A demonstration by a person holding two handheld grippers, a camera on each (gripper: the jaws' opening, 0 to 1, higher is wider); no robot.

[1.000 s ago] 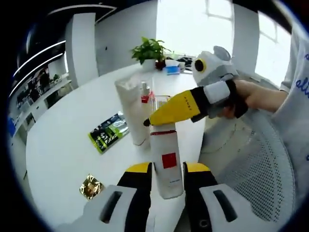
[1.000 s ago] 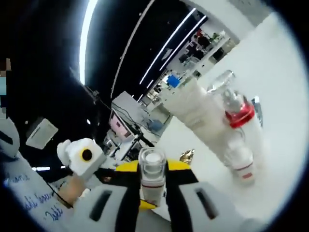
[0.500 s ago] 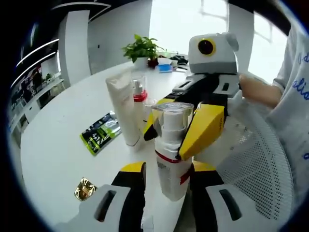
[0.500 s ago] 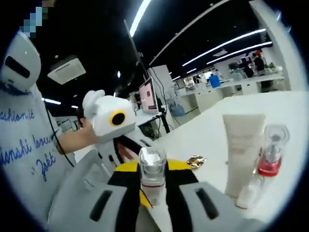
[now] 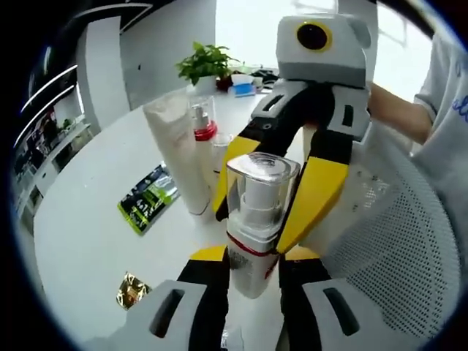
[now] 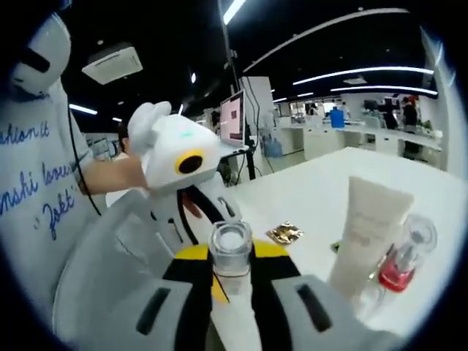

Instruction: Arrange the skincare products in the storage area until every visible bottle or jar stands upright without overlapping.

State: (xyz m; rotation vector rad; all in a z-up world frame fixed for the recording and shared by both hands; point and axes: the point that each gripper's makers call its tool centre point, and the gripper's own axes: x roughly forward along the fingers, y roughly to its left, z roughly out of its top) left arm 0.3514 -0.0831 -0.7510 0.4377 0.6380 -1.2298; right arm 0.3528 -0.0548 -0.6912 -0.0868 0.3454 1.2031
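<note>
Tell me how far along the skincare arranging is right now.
Done: the white tube and the red-collared pump bottle stand upright side by side on the white table. In hand: both grippers hold the clear-capped bottle, the left gripper at its base, the right gripper at its cap. Left: setting it down upright beside them.

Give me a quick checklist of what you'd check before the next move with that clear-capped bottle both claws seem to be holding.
1. Left gripper shut on the bottle: ok.
2. Right gripper shut on its clear cap: ok.
3. Bottle upright: ok, roughly.
4. Bottle base resting on the table: cannot tell, the jaws hide it.
5. Bottle apart from the white tube and the red-collared pump bottle: ok, both stand behind it.
6. Those two standing upright: ok.
</note>
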